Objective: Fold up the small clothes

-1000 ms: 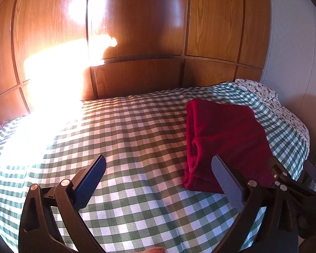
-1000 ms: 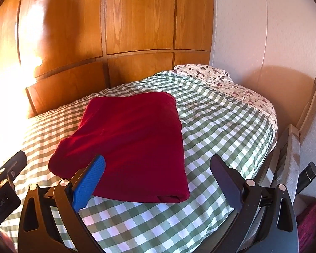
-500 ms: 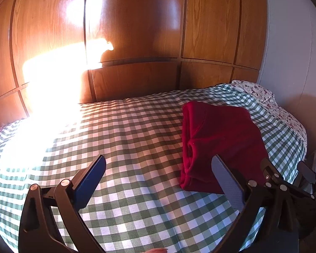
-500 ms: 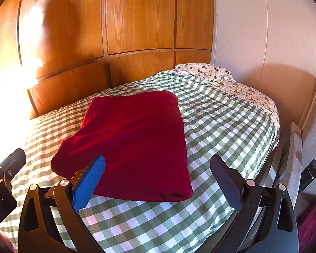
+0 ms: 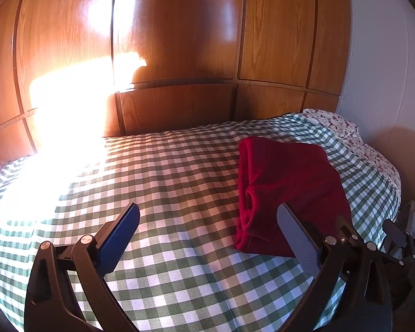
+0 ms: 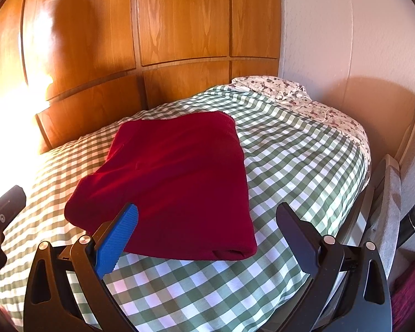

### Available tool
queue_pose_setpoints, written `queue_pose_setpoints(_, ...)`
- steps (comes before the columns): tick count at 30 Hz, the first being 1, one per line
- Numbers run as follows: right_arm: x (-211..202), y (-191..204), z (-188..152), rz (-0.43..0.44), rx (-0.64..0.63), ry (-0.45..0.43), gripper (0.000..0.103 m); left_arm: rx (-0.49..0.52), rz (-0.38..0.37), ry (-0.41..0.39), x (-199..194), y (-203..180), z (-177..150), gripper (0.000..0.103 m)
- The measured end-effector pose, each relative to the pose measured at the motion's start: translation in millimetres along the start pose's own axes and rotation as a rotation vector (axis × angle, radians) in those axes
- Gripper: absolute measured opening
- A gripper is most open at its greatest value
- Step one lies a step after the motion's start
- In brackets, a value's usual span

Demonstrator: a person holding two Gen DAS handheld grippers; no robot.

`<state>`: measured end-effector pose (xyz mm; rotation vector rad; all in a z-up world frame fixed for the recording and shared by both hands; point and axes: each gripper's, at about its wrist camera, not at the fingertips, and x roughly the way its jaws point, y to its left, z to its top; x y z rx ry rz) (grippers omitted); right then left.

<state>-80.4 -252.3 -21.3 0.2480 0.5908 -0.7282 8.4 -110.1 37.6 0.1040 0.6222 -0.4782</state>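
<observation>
A dark red garment (image 6: 177, 182) lies folded in a thick rectangle on the green checked bed cover (image 6: 296, 166). In the left wrist view it (image 5: 287, 188) is at the right, its stacked fold edges facing left. My right gripper (image 6: 207, 215) is open and empty, held above the near edge of the garment, not touching it. My left gripper (image 5: 207, 215) is open and empty, above the cover to the left of the garment. The right gripper's body shows at the right edge of the left wrist view (image 5: 395, 235).
A wooden panelled headboard wall (image 5: 179, 55) runs along the far side of the bed, with a bright sun patch at the left. A floral pillow (image 6: 276, 88) lies at the far right corner. A white wall (image 6: 345, 41) and a grey chair (image 6: 387, 202) stand on the right.
Both grippers have drawn back and risen a little from the folded garment. Both stay open. The garment has not moved.
</observation>
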Motion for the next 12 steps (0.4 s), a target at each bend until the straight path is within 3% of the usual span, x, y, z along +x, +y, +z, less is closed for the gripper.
queue_pose_setpoints(12, -1.2, -16.1, 12.0, 0.032, 0.054, -0.030, 0.099, -0.023, 0.020, 0.077, 18.9, 5.3, -7.1, 0.099)
